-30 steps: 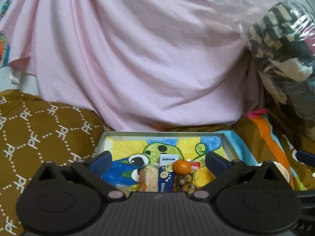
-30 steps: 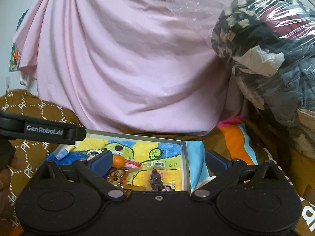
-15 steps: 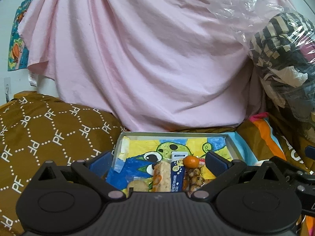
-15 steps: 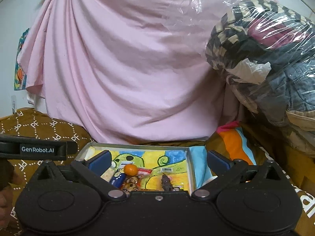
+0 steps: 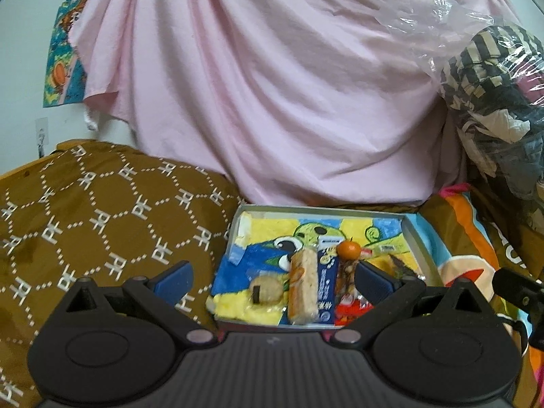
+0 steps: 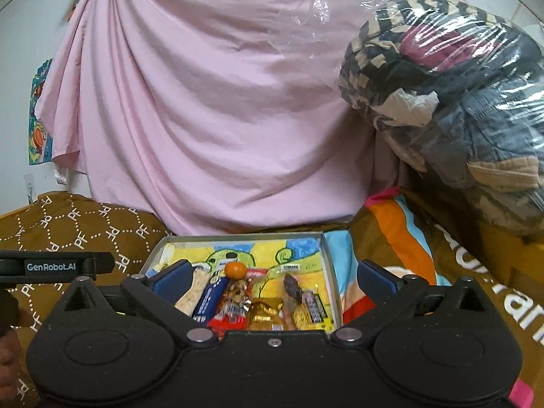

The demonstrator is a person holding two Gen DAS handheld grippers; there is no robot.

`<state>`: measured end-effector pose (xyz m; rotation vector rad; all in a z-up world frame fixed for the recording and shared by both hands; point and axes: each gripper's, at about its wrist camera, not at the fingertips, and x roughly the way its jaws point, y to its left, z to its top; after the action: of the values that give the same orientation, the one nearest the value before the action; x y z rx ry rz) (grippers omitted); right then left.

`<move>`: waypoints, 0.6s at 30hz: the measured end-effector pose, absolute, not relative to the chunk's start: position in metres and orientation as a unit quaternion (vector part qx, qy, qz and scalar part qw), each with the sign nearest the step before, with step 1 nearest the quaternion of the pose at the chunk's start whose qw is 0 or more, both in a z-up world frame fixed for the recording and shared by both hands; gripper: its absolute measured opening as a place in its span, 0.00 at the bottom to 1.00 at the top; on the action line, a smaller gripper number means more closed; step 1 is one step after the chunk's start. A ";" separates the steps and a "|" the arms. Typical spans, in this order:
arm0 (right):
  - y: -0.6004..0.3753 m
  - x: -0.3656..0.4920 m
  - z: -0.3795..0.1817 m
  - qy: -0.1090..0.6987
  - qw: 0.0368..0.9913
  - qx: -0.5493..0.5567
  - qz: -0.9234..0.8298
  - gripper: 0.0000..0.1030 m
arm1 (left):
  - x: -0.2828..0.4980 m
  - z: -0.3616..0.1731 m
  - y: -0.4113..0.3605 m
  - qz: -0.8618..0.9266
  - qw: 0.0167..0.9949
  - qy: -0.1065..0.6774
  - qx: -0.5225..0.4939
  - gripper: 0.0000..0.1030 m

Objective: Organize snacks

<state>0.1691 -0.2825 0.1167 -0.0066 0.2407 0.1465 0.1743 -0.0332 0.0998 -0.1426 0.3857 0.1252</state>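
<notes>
A shallow grey box (image 5: 413,234) with a bright cartoon lining rests on the bed and holds a row of snacks. Left to right lie a round rice cake (image 5: 267,289), a long crispy bar (image 5: 303,285), a blue packet (image 5: 325,289), a small orange (image 5: 348,249) and a red wrapper (image 5: 350,309). The right wrist view also shows the box (image 6: 331,272), the orange (image 6: 235,269), a gold wrapper (image 6: 265,314) and a dark snack (image 6: 292,287). My left gripper (image 5: 273,280) and right gripper (image 6: 273,277) both hover open above the box's near edge, holding nothing.
A brown patterned pillow (image 5: 102,217) lies left of the box. A pink sheet (image 5: 272,102) hangs behind it. A clear plastic bag of clothes (image 6: 459,95) bulges at the right over an orange and blue cloth (image 6: 401,238). The other gripper's bar (image 6: 54,267) shows at left.
Both grippers have drawn back and risen, so more of the box and its snacks shows. Nothing was taken hold of.
</notes>
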 end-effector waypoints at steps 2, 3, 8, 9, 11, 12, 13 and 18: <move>-0.282 0.162 0.113 0.122 0.990 -0.003 0.073 0.99 | 0.166 0.097 -0.031 0.064 0.976 0.194 -0.074 1.00; -0.281 0.158 0.112 0.124 0.990 -0.003 0.073 0.99 | 0.162 0.095 -0.030 0.066 0.976 0.196 -0.075 1.00; -0.276 0.139 0.099 0.137 0.988 -0.005 0.075 0.99 | 0.143 0.085 -0.027 0.067 0.974 0.206 -0.067 1.00; -0.275 0.136 0.096 0.142 0.987 -0.003 0.076 0.99 | 0.139 0.083 -0.026 0.065 0.973 0.210 -0.066 1.00; -0.274 0.128 0.091 0.151 0.986 0.001 0.076 0.99 | 0.131 0.078 -0.025 0.064 0.972 0.215 -0.066 1.00; -0.273 0.125 0.088 0.154 0.985 0.004 0.076 0.99 | 0.128 0.076 -0.024 0.064 0.972 0.217 -0.067 1.00; -0.273 0.121 0.086 0.159 0.984 0.006 0.076 0.99 | 0.124 0.074 -0.022 0.065 0.971 0.218 -0.069 1.00; -0.268 0.103 0.073 0.179 0.981 0.007 0.078 0.99 | 0.108 0.061 -0.018 0.064 0.969 0.232 -0.052 1.00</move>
<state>0.1031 -0.2677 0.0731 0.0139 0.3599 0.1564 0.1081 -0.0184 0.0610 -0.1044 0.4678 0.1286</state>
